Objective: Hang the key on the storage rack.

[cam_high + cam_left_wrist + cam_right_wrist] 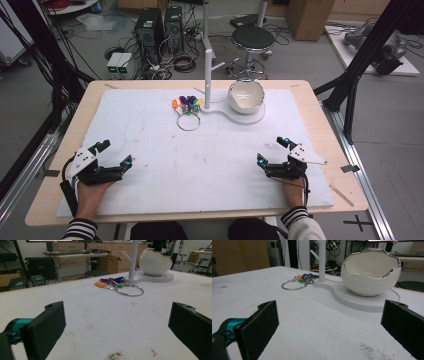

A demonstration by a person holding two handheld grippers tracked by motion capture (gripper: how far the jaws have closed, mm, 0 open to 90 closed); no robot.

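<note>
Key ring [188, 121] with coloured tags lying near the table's [320, 125] far edge, well beyond the wide-open, empty jaws of left gripper [116, 154] and right gripper [272, 151].

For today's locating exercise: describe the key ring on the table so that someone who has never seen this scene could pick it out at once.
Start at the white stand at the far middle of the table, with its upright post and egg-shaped bowl. Left of the post's foot lies the key ring, flat on the white mat. It is the one metal loop there, with a fan of coloured tags at its far side.
</note>
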